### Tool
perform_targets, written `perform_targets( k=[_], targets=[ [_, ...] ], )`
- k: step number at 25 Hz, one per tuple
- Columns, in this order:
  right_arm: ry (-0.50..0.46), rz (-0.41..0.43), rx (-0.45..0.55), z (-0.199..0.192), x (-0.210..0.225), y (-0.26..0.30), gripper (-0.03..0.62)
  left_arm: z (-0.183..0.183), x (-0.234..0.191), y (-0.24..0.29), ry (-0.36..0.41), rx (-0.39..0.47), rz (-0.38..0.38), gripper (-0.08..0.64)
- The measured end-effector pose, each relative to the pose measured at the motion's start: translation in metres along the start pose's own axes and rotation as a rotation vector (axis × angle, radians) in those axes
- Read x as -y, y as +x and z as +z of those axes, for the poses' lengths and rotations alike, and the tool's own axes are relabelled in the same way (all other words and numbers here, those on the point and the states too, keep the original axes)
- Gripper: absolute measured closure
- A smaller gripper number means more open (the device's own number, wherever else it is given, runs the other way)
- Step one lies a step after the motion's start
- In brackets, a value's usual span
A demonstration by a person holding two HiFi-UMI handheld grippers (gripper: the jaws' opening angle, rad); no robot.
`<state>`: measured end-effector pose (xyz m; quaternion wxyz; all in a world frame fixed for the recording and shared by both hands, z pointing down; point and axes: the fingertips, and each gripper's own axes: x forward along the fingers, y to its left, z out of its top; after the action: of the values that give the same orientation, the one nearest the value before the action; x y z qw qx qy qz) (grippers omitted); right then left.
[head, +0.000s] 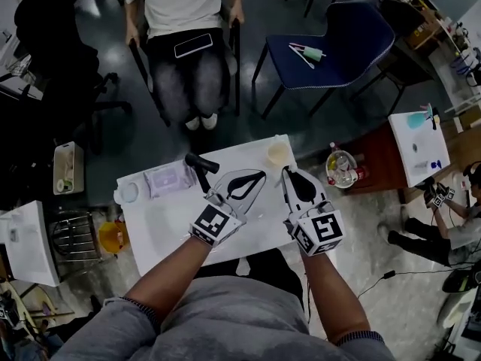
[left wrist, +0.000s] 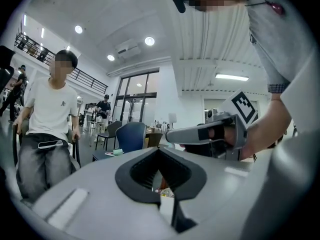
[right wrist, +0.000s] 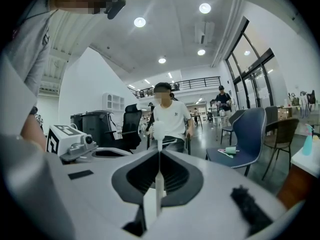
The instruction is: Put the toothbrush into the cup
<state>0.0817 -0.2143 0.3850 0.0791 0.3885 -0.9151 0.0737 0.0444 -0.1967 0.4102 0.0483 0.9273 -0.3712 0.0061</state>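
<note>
While it sits clamped, the toothbrush (right wrist: 158, 186) looks white.

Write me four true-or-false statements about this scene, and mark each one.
1. The right gripper is shut on the toothbrush. True.
2. The toothbrush already stands in the cup. False: it is in the right gripper's jaws, and the cup sits apart at the far right corner of the table.
3. A person sits on a chair beyond the table. True.
4. The blue chair has a bare seat. False: a small green and white item lies on it.
</note>
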Motion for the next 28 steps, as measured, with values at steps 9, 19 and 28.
perform_targets(
  k=[9, 19, 28],
  targets=[
    [-0.025, 0.04, 0.02, 0.003, 0.041, 0.032, 0.572, -0.011, -0.023, 0.031, -0.008, 0.013, 0.082, 0.555],
    [-0.024, 0.084, 0.014, -0.023, 0.07, 0.06, 0.572, -0.032, -0.041, 0.066, -0.026, 0.008, 0.154, 0.555],
    [-0.025, 0.107, -0.032, -0.059, 0.085, 0.086, 0.572, -0.061, -0.061, 0.086, -0.027, -0.018, 0.19, 0.555]
  ],
)
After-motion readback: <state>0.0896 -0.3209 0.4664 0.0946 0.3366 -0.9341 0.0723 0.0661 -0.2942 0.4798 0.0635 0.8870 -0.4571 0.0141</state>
